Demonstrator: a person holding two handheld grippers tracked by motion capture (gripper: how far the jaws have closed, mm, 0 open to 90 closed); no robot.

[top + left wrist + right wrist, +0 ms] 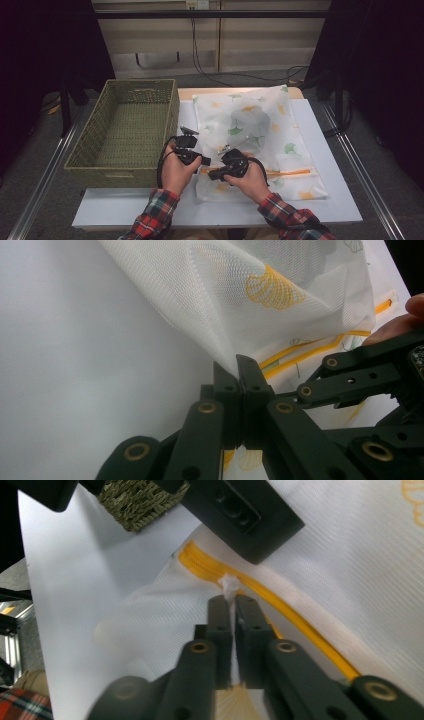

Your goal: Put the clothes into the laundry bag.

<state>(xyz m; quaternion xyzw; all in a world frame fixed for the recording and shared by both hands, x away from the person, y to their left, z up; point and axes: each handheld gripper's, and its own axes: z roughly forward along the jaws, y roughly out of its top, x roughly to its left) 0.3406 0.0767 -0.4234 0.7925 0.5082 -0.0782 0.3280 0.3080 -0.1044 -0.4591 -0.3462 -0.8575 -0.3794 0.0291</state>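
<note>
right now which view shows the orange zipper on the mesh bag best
The right gripper view: the orange zipper runs close and sharp across the mesh bag, with the right claw pinched at it. The left gripper view catches a short stretch. The high view gives a thin orange line.

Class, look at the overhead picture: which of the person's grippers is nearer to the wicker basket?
Left. The left gripper is just beside the basket, near its right front corner, shut on the mesh bag. The right gripper is farther right, over the bag.

Beige wall panels (165, 35), grey floor (45, 150), dark surroundings.
</note>
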